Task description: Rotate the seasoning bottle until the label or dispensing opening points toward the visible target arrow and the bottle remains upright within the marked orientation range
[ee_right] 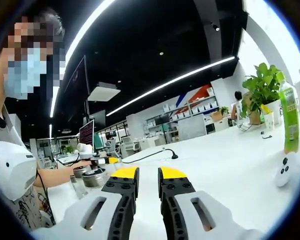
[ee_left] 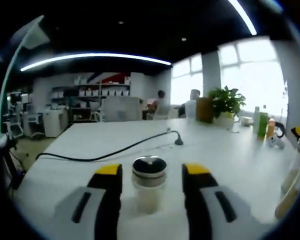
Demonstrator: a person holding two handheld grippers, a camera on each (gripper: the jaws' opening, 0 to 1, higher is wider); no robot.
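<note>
Left gripper (ee_left: 149, 175) stood wide open around the upright seasoning bottle (ee_left: 149, 186) on the white table (ee_left: 225, 150), the right gripper (ee_right: 147, 175) nearly closed and empty; the bottle looked light, smooth, slippery, best gripped mid-body.

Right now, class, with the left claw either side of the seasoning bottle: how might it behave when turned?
The seasoning bottle looks small and pale under a wider dark cap, so it is probably light and somewhat top-heavy. It stands upright between the open left claw, apparently untouched; an uneven squeeze could tip it. The smooth white table may let it slide.
</note>
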